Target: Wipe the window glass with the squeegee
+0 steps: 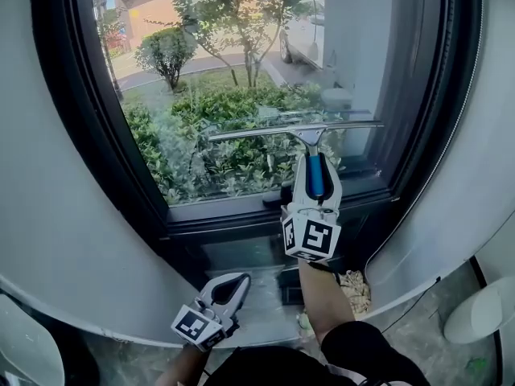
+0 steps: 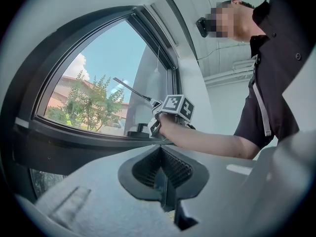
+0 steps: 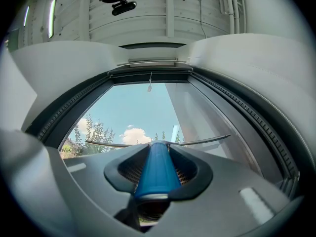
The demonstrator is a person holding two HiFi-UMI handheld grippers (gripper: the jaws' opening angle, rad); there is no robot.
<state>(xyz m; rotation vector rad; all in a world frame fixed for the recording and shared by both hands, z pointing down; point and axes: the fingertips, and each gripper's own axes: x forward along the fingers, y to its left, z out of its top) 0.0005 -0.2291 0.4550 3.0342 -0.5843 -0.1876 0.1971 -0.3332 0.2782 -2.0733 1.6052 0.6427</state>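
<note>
A squeegee with a blue handle (image 1: 316, 175) and a long metal blade (image 1: 294, 129) lies against the window glass (image 1: 241, 79), low on the pane. My right gripper (image 1: 315, 166) is shut on the blue handle (image 3: 157, 169); the blade (image 3: 197, 142) spreads left and right beyond the jaws. My left gripper (image 1: 232, 284) hangs low by the sill, shut and holding nothing, its jaws pressed together (image 2: 165, 179). In the left gripper view the right gripper (image 2: 157, 116) and squeegee blade (image 2: 131, 89) show against the pane.
A dark window frame (image 1: 265, 211) runs below the glass, with a white curved wall (image 1: 64, 240) around it. Crumpled paper (image 1: 354, 288) lies below the sill. A black latch (image 2: 139, 129) sits on the sill. A person's arm (image 2: 212, 142) reaches across.
</note>
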